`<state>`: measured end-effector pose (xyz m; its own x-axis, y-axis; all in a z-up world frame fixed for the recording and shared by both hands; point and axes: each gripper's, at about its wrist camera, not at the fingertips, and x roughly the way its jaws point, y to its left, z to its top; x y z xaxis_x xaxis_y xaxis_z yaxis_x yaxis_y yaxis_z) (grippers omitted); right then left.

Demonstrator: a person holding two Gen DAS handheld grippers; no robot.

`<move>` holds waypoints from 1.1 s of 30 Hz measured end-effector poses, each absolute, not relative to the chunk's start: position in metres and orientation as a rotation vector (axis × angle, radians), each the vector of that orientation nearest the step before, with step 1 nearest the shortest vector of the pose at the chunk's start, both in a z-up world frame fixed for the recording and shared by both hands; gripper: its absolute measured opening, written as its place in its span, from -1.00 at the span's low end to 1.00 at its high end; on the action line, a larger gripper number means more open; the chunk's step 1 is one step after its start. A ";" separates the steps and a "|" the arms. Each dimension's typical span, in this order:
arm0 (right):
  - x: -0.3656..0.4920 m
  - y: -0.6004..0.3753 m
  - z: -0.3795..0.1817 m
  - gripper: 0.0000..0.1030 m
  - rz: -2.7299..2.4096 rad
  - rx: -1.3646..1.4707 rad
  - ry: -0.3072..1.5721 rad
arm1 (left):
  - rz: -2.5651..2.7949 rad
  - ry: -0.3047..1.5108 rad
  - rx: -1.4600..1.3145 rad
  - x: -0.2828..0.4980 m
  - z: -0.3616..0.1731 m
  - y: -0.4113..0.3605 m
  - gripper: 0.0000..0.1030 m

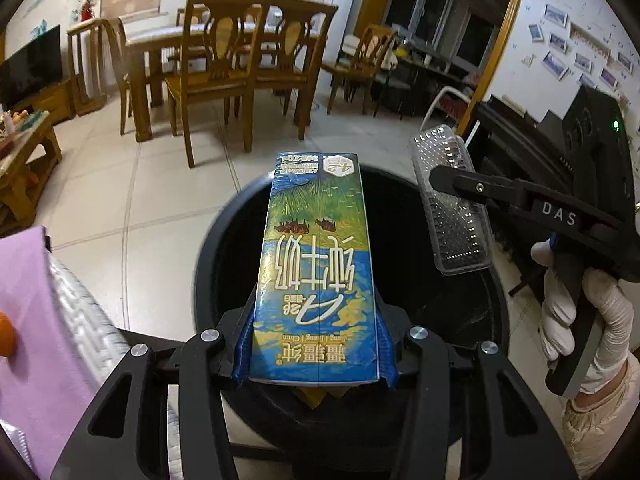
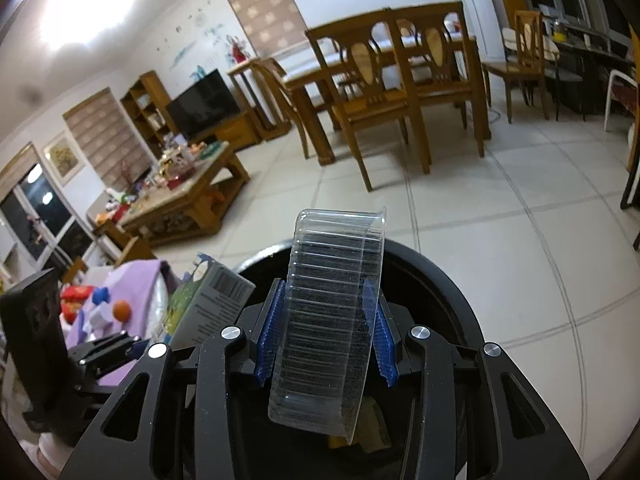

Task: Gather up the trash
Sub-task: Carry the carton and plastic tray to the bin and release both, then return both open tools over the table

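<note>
The left gripper (image 1: 314, 344) is clamped on a milk carton (image 1: 316, 264), with the blue pads (image 1: 242, 354) pressed against both long sides near the carton's lower end. The carton is blue, green and yellow with printed lettering, and it extends forward from the jaws over the open mouth of a black trash bin (image 1: 216, 248) standing on the tiled floor (image 1: 132, 200). The right gripper (image 2: 326, 332) is closed on a clear plastic container (image 2: 332, 312), a ribbed transparent tray gripped across its width between the blue pads (image 2: 272, 332). In the left wrist view this container (image 1: 448, 204) is held just beside the carton and above the right part of the bin rim, and a gloved hand (image 1: 580, 312) grips the handle of the right gripper. In the right wrist view the bin (image 2: 448, 292) lies directly beneath the container, and the milk carton (image 2: 208, 300) appears at the left with its barcode face showing. Some yellowish material is visible inside the bin; its nature cannot be determined. A purple cloth (image 1: 36, 320) covers the surface at the left of the bin, and an orange fruit (image 2: 121, 310) rests on it.
</note>
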<state>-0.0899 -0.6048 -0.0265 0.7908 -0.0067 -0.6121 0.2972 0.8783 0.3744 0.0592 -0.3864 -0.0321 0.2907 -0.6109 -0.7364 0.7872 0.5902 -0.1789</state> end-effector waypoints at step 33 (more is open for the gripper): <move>-0.020 -0.487 -0.007 0.12 0.011 0.410 0.684 | -0.823 0.804 0.227 0.049 -0.002 -0.259 0.19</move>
